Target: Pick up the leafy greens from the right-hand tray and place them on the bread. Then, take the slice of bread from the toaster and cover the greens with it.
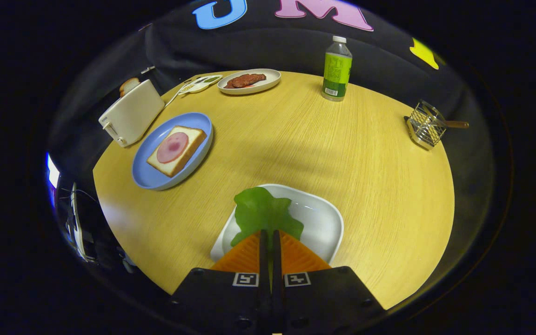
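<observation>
My gripper point(270, 232) is shut on the leafy greens point(263, 211); the green leaf is pinched between the fingers and fans out just ahead of them. It hangs over the white tray point(326, 218), with its far edge reaching past the tray's rim. Beyond and to the left, a blue plate point(149, 176) holds a slice of bread point(189, 139) topped with a round of ham point(173, 146). Behind that plate stands a white toaster point(133, 116) with a slice of bread point(129, 85) sticking out of its slot.
On the round wooden table point(296, 139), a white plate with a piece of meat point(248, 81) sits at the far side. A green-labelled bottle point(337, 70) stands to its right. A wire rack with a wooden-handled tool point(427, 125) is at the far right edge.
</observation>
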Demonstrator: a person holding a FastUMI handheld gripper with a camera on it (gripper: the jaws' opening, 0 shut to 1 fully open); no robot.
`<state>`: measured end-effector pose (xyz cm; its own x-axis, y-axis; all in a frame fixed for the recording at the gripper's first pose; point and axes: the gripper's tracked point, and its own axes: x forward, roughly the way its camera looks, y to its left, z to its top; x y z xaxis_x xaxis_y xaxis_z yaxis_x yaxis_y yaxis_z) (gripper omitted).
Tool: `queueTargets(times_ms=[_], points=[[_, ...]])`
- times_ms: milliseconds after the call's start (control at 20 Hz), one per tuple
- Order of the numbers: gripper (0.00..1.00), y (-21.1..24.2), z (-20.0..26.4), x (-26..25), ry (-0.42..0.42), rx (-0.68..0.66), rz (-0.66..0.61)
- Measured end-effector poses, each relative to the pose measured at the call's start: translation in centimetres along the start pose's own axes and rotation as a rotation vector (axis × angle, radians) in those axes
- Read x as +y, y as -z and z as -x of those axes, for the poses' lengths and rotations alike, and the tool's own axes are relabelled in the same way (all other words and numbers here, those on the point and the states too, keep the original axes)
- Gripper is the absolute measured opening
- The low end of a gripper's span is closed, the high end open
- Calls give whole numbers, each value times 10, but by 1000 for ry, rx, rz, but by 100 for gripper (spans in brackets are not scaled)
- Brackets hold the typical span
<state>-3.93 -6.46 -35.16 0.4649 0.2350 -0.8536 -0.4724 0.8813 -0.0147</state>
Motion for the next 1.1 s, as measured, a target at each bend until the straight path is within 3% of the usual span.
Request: queueTargets(times_ms=[300, 550, 800, 1100], points=[[5, -62, 50, 38, 13, -85, -35], [5, -117, 59, 96, 0, -145, -77], [5, -151, 31, 163, -60, -133, -124], [5, -157, -34, 196, -90, -47, -133]])
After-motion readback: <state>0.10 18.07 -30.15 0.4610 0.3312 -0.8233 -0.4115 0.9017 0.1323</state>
